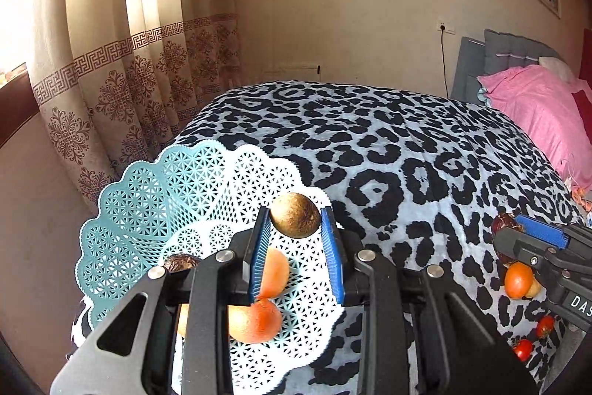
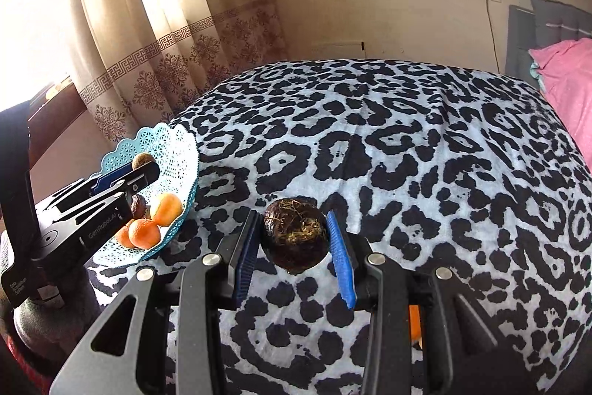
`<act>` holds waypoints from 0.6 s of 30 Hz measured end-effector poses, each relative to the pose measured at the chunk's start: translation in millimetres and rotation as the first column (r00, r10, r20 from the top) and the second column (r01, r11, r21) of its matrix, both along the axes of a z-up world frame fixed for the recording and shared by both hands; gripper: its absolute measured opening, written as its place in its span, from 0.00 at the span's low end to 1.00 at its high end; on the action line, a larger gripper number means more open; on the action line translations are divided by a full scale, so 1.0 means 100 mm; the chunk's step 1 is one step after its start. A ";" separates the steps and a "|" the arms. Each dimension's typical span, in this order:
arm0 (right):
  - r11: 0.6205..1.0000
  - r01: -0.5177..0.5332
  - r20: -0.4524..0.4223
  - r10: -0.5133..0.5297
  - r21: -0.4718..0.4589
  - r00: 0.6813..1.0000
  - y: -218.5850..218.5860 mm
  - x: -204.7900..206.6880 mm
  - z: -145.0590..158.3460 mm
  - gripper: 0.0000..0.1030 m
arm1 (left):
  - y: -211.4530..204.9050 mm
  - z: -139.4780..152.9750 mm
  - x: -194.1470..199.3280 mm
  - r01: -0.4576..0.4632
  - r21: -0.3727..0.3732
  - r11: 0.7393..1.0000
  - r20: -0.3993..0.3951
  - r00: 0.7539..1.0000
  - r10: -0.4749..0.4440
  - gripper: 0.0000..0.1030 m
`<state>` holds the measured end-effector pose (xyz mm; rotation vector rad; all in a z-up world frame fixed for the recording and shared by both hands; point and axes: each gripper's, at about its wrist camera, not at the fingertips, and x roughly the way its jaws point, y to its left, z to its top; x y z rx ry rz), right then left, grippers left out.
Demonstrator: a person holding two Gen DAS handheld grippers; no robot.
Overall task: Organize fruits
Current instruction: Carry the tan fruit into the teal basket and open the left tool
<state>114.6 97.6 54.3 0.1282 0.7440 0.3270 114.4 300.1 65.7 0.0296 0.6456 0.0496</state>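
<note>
My left gripper (image 1: 295,213) is shut on a round brown fruit (image 1: 296,218) and holds it above a teal and white lattice basket (image 1: 122,210). In the basket lie two oranges (image 1: 255,321) and a dark fruit (image 1: 181,261). My right gripper (image 2: 293,215) is shut on a dark, rough-skinned fruit (image 2: 296,239) above the leopard-print bed cover (image 2: 407,154). The right wrist view shows the left gripper (image 2: 142,166) over the basket (image 2: 174,143) at the bed's left edge. The left wrist view shows the right gripper (image 1: 507,228) at far right.
Loose fruit lies on the cover under the right gripper: an orange (image 1: 518,280), a small yellowish fruit (image 1: 533,289) and two small red ones (image 1: 544,326). A pink pillow (image 1: 532,106) sits at the bed's head. Curtains (image 1: 122,80) hang beyond the left edge.
</note>
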 end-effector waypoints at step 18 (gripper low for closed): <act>0.996 -0.082 -0.005 0.082 -0.028 0.997 0.49 0.04 0.02 0.36 | 0.53 -0.05 0.00 -0.115 -0.058 0.992 0.014 0.993 0.116 0.58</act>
